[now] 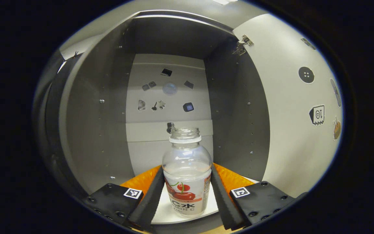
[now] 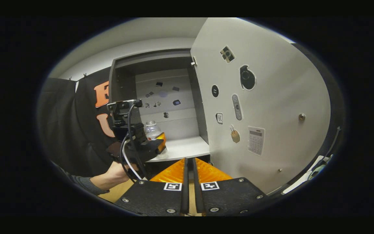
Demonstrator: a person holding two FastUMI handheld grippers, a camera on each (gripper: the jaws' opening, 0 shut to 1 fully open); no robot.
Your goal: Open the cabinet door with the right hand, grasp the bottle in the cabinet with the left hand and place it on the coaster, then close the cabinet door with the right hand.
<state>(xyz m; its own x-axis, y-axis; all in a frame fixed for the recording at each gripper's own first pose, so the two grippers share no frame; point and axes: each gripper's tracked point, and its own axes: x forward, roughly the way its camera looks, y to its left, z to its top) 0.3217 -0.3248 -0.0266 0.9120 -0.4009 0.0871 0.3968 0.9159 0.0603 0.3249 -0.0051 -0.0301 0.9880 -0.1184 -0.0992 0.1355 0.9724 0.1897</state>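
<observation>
The cabinet door (image 2: 265, 107) is swung wide open, presumably so the shelf can be reached without anything in the way. On the white shelf (image 2: 183, 148) the clear bottle (image 1: 187, 172) is stood upright near the front edge, cap off by the look of it. The left gripper (image 1: 187, 195) is pushed in around it, one finger down each side of the label, both looking pressed against the bottle, so a grip seems to be made already. The right gripper (image 2: 189, 177) is held back near the door, fingers closed almost together with nothing between them, probably parked there for closing later.
</observation>
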